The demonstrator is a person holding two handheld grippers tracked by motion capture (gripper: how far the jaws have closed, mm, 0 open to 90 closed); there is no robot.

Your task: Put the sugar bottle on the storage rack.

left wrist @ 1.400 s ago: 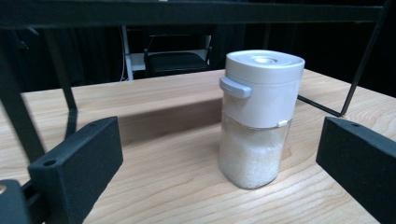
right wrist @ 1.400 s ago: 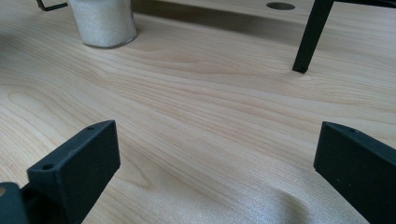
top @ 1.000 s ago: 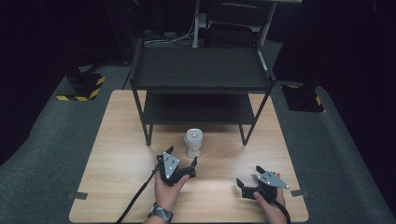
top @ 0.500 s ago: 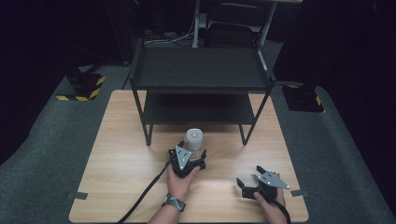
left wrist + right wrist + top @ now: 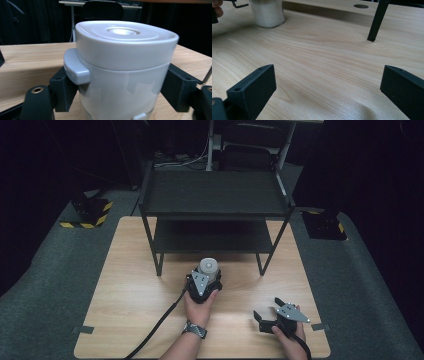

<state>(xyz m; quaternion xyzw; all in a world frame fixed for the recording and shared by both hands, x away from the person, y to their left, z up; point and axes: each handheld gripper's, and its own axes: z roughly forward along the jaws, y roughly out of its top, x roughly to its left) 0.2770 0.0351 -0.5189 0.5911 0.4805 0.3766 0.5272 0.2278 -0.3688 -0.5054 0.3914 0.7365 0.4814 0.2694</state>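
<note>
A white canister (image 5: 208, 266) with a grey lid stands on the wooden table (image 5: 125, 290), just in front of the black rack. My left gripper (image 5: 207, 274) reaches it from the near side. In the left gripper view the canister (image 5: 120, 75) fills the space between both jaws, which press its sides; the left gripper (image 5: 120, 95) is shut on it. My right gripper (image 5: 267, 309) rests low over the table's near right part, open with nothing between its jaws. The right gripper view looks past the right gripper (image 5: 328, 87) at bare wood, and the canister's lower part (image 5: 267, 12) stands far left.
A black two-level rack (image 5: 215, 195) stands on the table's far half, its front legs flanking the canister; one leg (image 5: 377, 20) is ahead of the right gripper. A cable (image 5: 155, 330) trails from the left gripper toward the near edge. Dark floor surrounds the table.
My left gripper moved forward from the near middle of the table up to the canister and its jaws now hold it. The right gripper stayed in place.
</note>
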